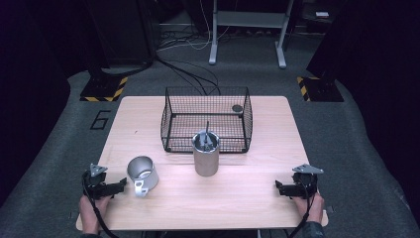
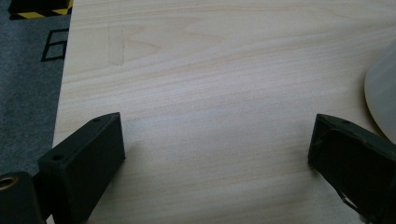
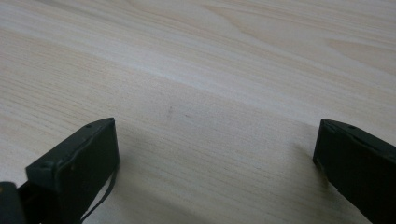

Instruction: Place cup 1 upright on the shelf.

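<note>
Bare wood is left along the near edge of the table (image 1: 237,198), whereas the middle is blocked by an upright metal canister (image 1: 205,154), with a tipped steel cup (image 1: 142,173) to its left and a wire basket (image 1: 206,119) directly behind it.

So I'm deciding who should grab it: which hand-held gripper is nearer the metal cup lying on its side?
Left. The left hand-held gripper sits just beside the tipped metal cup, on its left. The right hand-held gripper is far off, across the table.
</note>
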Demonstrator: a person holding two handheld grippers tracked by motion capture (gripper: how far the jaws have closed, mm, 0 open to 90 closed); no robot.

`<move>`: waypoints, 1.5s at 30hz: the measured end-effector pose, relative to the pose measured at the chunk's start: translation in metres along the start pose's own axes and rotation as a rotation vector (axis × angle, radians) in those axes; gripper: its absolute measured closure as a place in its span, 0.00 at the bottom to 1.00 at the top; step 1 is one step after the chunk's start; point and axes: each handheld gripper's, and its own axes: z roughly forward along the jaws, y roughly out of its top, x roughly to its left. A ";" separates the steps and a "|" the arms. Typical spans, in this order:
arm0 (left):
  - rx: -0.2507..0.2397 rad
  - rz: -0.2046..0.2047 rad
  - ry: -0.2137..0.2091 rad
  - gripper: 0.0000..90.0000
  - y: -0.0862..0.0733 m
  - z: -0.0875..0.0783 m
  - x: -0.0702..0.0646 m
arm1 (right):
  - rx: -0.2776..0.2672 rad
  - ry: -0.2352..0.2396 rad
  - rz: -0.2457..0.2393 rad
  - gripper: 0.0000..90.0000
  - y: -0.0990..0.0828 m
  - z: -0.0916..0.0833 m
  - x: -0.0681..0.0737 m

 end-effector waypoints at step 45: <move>-0.004 0.002 -0.014 0.05 0.000 0.000 -0.001 | -0.049 0.207 -0.095 0.01 0.056 -0.042 0.072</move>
